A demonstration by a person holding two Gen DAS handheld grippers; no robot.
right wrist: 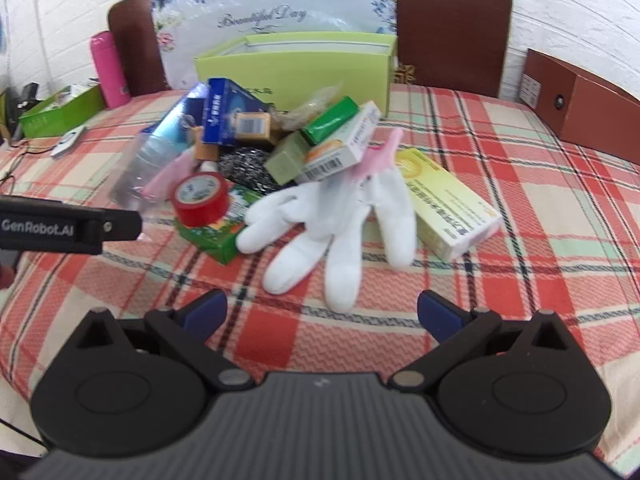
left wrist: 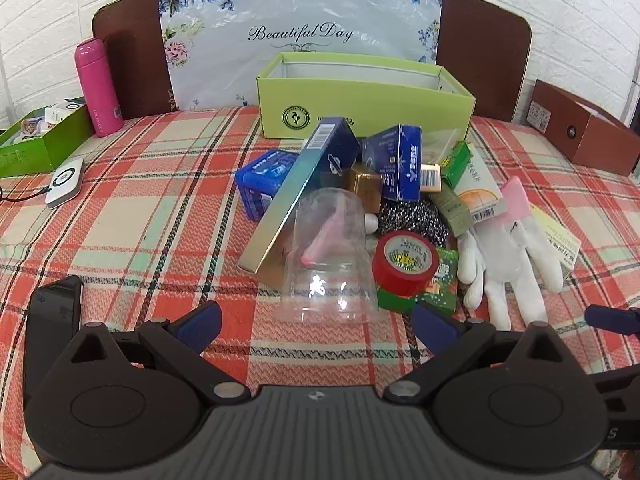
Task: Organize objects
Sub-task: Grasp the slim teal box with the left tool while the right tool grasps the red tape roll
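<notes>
None sorted yet, apparently: lime-green open cardboard box (left wrist: 362, 98) at bed's far edge, interior mostly hidden. Pile mid-bed: clear plastic cup (left wrist: 330, 258), red tape roll (left wrist: 404, 262), white cotton glove (right wrist: 332, 220), small cartons. Left gripper (left wrist: 316, 322), right gripper (right wrist: 322, 312): jaws wide, empty.

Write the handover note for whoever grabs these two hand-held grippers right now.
Left hand-held gripper: open, empty, just short of the upturned clear plastic cup.
Right hand-held gripper: open, empty, just short of the white glove.
Things: cup, glove, red tape roll, steel scourer and small cartons lie heaped on the plaid tablecloth, in front of the light green box.
Done: nothing visibly sorted; box interior mostly hidden.
Left: the whole pile.
</notes>
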